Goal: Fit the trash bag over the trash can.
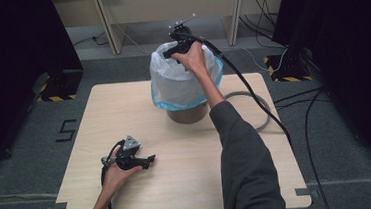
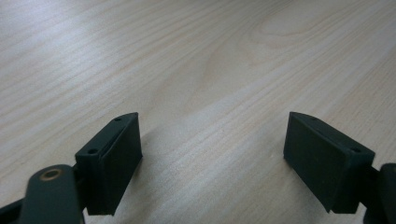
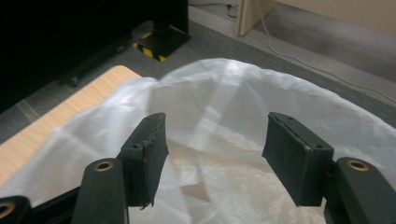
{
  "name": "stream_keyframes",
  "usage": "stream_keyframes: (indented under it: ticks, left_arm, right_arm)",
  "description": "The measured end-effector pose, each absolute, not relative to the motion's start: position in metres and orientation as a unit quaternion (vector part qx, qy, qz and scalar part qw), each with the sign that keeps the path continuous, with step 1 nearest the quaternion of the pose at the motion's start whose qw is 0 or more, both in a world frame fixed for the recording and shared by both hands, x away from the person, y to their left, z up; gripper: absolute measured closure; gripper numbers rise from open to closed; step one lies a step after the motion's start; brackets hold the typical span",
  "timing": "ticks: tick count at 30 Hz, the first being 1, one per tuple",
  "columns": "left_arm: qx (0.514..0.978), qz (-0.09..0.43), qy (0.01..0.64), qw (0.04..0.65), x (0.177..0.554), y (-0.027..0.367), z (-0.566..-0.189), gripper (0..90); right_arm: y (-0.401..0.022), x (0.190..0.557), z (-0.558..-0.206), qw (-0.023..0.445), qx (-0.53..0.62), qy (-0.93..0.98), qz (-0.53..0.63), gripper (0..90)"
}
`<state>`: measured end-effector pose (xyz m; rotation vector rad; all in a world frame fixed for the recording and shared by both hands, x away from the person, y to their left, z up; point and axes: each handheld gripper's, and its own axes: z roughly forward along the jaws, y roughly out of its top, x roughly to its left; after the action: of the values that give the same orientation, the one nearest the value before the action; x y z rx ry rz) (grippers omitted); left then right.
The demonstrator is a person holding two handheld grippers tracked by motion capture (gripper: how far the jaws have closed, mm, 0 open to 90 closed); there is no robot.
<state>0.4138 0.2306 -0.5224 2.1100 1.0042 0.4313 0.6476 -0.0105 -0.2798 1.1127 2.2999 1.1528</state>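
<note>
A brown round bin stands at the back middle of the wooden table. A white plastic bag with a blue hem lines it and drapes over its rim. My right gripper hovers at the far side of the bag's mouth. In the right gripper view its jaws stand apart above the bag, and between them, at the right gripper, nothing is pinched. My left gripper rests low near the table's front left, pointing right. In the left gripper view the left gripper is wide open over bare wood.
The right gripper's black cable trails over the table's right side, above a grey loop of cable lying beside the bin. Black curtains close both sides. Yellow-striped stand bases sit on the floor past the table's far corners.
</note>
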Motion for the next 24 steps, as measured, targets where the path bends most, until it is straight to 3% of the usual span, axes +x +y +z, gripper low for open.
stream_keyframes:
  ticks: [13, 24]
  left_arm:
    - [0.824, 0.168, 0.392, 0.373, 0.414, 0.231, -0.522, 18.3]
    - [0.824, 0.168, 0.392, 0.373, 0.414, 0.231, -0.522, 18.3]
  right_arm:
    - [0.01, 0.644, -0.302, 0.128, 0.374, 0.842, 0.366, 38.5]
    - [-0.032, 0.636, -0.256, 0.17, 0.393, 0.793, 0.433, 38.1]
